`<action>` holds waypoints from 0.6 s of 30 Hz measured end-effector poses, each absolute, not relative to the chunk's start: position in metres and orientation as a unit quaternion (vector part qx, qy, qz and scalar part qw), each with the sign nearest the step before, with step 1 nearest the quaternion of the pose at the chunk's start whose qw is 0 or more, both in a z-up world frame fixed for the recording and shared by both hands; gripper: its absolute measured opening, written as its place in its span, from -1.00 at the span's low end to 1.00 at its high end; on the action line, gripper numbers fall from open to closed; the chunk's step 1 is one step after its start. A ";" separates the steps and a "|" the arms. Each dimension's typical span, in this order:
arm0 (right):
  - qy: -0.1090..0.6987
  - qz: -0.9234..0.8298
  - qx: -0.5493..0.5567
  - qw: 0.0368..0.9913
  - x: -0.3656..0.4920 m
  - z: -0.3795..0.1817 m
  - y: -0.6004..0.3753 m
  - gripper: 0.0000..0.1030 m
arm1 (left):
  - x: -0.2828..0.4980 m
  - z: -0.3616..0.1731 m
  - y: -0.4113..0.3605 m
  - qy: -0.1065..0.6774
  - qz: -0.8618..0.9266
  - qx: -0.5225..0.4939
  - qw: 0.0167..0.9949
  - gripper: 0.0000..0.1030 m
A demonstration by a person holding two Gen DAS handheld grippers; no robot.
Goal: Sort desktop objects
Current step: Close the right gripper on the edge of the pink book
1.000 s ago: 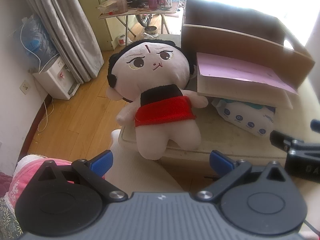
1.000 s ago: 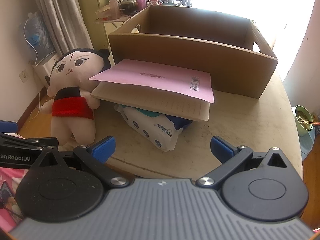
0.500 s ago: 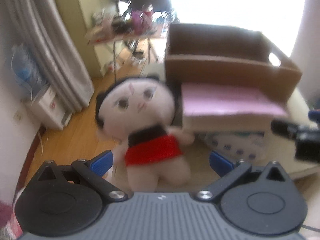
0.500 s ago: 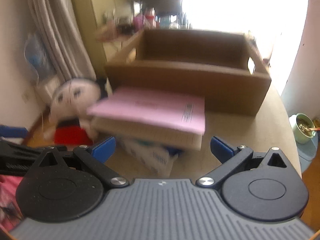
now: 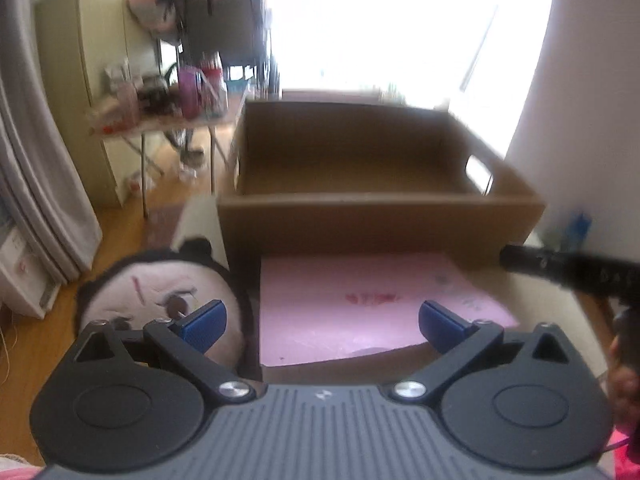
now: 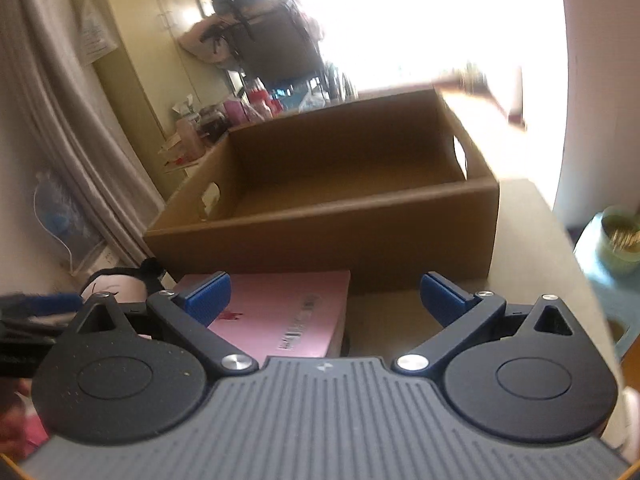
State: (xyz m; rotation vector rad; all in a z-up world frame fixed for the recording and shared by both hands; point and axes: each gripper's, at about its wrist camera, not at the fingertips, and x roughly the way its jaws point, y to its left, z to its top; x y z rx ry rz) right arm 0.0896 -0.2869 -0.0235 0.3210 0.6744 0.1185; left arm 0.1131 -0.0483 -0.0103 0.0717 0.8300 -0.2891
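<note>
Left hand-held gripper (image 5: 322,322) wide open, empty, above pink folder (image 5: 360,304)

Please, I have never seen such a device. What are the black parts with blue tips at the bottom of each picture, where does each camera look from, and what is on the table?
These are not robot arms. A person holds a two-finger tool in each hand, and a wide-angle camera on each tool looks forward along its fingers.

One picture looks from the left claw, the other from the right claw. The blue tips are the finger pads. Both claws are open and hold nothing.

On the table stands an open cardboard box; nothing shows in the part of its inside that is visible. In front of it lies a pink folder, and to the left of that a doll with black hair. The pictures are blurred, so small details are unclear.
</note>
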 end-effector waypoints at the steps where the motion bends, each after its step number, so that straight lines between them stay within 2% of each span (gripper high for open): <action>1: 0.339 0.060 0.168 0.924 0.095 -0.030 -0.290 0.93 | 0.119 -0.016 -0.052 0.416 -0.139 0.039 0.898 0.98; 5: 0.380 0.082 0.210 0.897 0.114 -0.060 -0.296 0.79 | 0.134 -0.036 -0.060 0.463 -0.139 0.038 0.875 0.98; 9: 0.420 0.101 0.245 0.868 0.129 -0.087 -0.295 0.51 | 0.144 -0.049 -0.056 0.499 -0.125 0.018 0.857 0.98; 13: 0.452 0.114 0.258 0.846 0.139 -0.104 -0.290 0.12 | 0.146 -0.058 -0.052 0.521 -0.116 0.007 0.846 0.99; 17: 0.451 0.133 0.270 0.840 0.141 -0.108 -0.287 -0.13 | 0.144 -0.063 -0.054 0.531 -0.121 -0.003 0.839 1.00; 18: 0.452 0.136 0.274 0.838 0.142 -0.105 -0.285 -0.25 | 0.145 -0.065 -0.055 0.531 -0.120 -0.005 0.839 1.00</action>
